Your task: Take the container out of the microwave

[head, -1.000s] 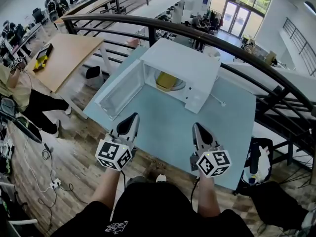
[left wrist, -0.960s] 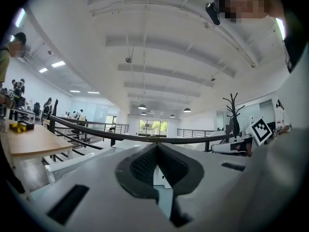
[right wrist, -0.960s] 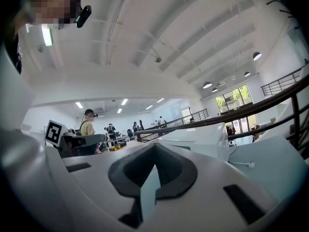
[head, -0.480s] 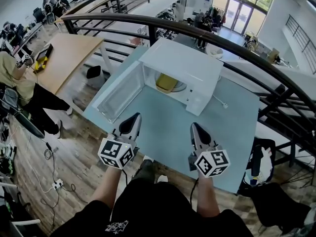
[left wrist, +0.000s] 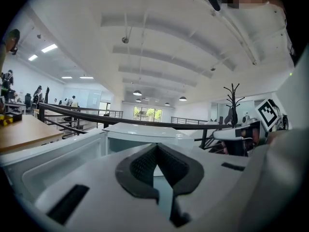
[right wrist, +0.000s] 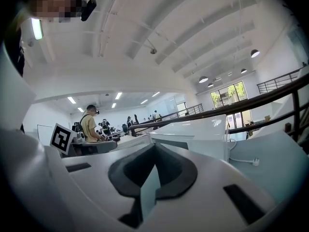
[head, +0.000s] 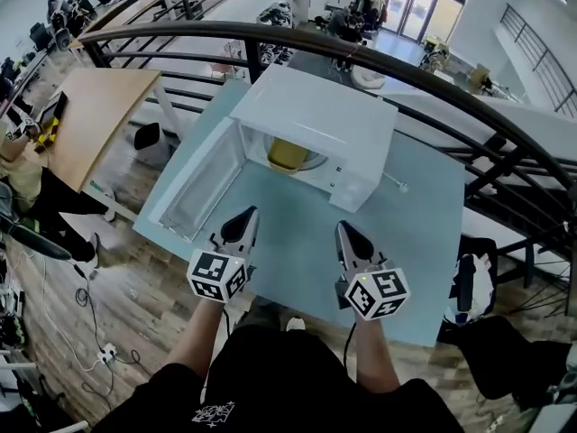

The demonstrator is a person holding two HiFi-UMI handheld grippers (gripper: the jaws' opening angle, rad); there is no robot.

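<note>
A white microwave (head: pixel 315 120) stands on the light blue table (head: pixel 297 219) with its door (head: pixel 194 188) swung open to the left. Inside it a yellow container (head: pixel 285 154) rests on the turntable, partly hidden by the top of the opening. My left gripper (head: pixel 243 216) hovers over the table's near part, short of the door, shut and holding nothing. My right gripper (head: pixel 345 230) is level with it to the right, also shut and holding nothing. In the left gripper view the shut gripper (left wrist: pixel 155 164) points at the microwave (left wrist: pixel 145 134). The right gripper (right wrist: pixel 150 170) is shut too.
A black curved railing (head: pixel 451 88) runs behind the table. A white plug and cable (head: pixel 397 186) lie on the table right of the microwave. A wooden table (head: pixel 90 115) stands lower at the left, and a person sits at the far left edge.
The head view has shifted so the microwave sits further left and nearer. Both grippers stay shut, drawn slightly closer together and a little toward the microwave.
</note>
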